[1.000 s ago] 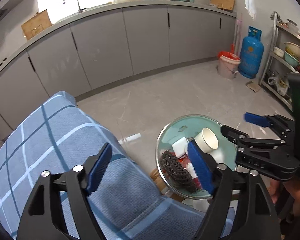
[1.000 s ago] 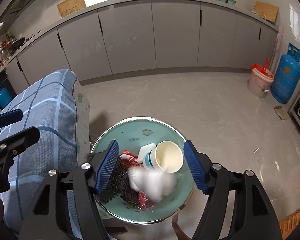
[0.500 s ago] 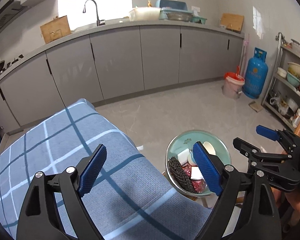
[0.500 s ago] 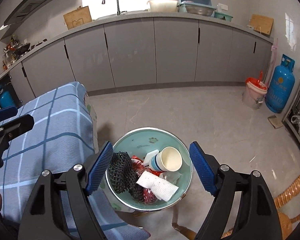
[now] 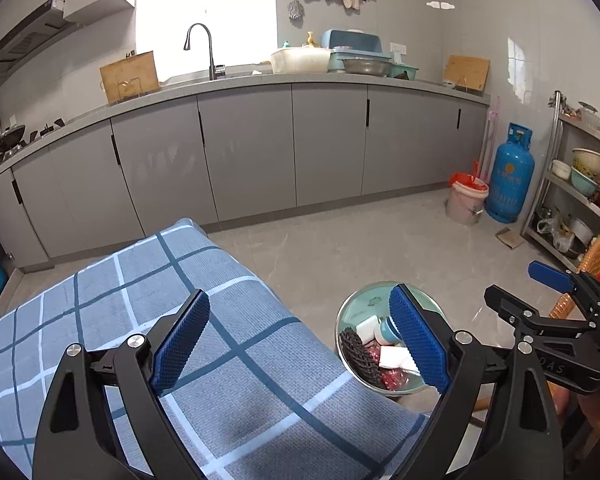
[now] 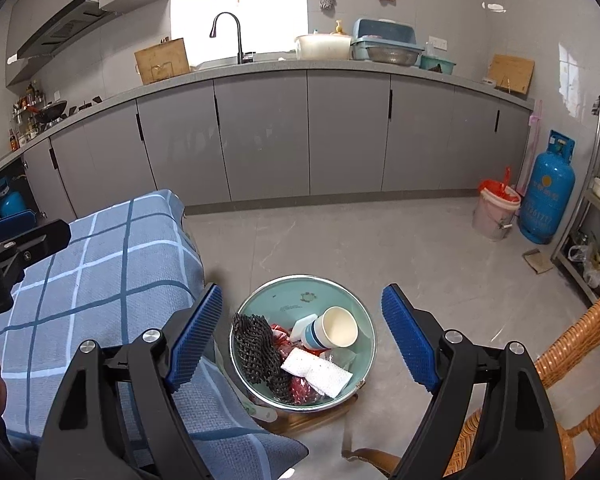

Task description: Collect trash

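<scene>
A pale green metal basin (image 6: 300,292) stands low beside the table and holds trash: a paper cup (image 6: 334,328), a white crumpled tissue (image 6: 318,372), black foam netting (image 6: 256,344) and a red wrapper (image 6: 300,390). The basin also shows in the left wrist view (image 5: 364,306). My right gripper (image 6: 302,336) is open and empty, well above the basin. My left gripper (image 5: 300,344) is open and empty above the blue checked tablecloth (image 5: 140,300).
A wicker chair (image 6: 572,332) stands at the right. Grey kitchen cabinets (image 6: 300,136) run along the back. A blue gas cylinder (image 6: 546,192) and a bucket with a red bag (image 6: 496,212) stand by a metal shelf (image 5: 580,184) at the right.
Both grippers have risen and pulled back from the basin. The white tissue, falling a second ago, now lies in the basin on the other trash.
</scene>
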Motion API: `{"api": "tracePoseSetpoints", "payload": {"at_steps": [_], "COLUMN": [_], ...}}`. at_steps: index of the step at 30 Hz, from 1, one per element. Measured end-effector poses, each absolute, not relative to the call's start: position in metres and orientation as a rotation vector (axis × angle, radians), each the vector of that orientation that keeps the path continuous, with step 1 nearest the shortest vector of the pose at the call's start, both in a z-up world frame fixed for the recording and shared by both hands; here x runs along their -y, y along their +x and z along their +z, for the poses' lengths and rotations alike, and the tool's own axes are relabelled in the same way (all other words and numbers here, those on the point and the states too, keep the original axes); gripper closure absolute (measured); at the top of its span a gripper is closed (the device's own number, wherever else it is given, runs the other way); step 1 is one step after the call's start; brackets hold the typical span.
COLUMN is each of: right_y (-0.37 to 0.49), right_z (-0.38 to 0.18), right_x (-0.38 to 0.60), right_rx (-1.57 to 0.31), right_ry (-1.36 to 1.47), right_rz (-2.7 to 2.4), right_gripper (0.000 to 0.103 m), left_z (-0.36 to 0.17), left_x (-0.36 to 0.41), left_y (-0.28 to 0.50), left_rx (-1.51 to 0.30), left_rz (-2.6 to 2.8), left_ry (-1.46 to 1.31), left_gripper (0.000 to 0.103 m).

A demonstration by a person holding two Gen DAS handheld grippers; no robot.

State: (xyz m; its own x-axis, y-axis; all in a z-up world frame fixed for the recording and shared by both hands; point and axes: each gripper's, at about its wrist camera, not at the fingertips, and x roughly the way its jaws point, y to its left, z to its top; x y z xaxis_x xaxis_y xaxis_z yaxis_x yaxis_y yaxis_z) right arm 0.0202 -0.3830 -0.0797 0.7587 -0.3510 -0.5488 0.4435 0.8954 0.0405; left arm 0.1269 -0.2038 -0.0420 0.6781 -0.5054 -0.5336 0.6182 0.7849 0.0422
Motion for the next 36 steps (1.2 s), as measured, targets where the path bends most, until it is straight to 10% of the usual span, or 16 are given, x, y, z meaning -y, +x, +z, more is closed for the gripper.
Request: {"api": "tracePoseSetpoints", "payload": {"at_steps": [36], "right_y": [0.01], "right_z": [-0.065], "right_x": [0.374], "right_rx": [-0.534], "right_ry": [0.163], "right_rz": [-0.44], "right_gripper": [0.02], "left_z": [-0.033], "left_x": [0.187], "left_y": [0.124], "left_rx": [-0.508], "left_rz": [-0.632], "left_ry": [0.217], "left_gripper": [0.009]}}
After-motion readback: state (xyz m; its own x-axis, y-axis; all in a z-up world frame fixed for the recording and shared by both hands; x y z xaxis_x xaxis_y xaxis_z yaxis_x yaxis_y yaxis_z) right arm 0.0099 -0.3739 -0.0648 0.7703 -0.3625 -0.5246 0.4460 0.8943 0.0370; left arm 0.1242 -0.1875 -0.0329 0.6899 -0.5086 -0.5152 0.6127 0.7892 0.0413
